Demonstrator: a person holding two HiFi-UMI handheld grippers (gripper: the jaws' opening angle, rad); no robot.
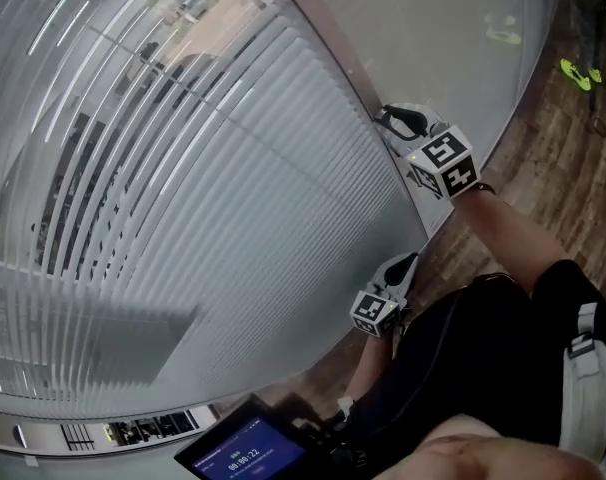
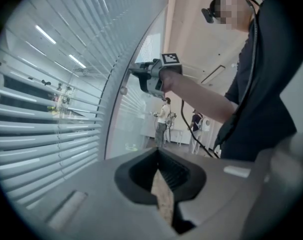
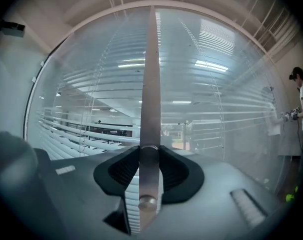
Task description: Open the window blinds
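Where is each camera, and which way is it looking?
Head view: on the person's head, looking down at white slatted blinds; left gripper, right gripper and right forearm show.
Left gripper view: on that gripper, looking past its shut jaws at the right gripper and forearm.
Right gripper view: on that gripper, facing the blinds, jaws clamping a thin grey metal wand.
Shared: all show the blinds.

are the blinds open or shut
Partly open: the blinds show gaps between slats at the head view's left; nearer the wand they look closed.
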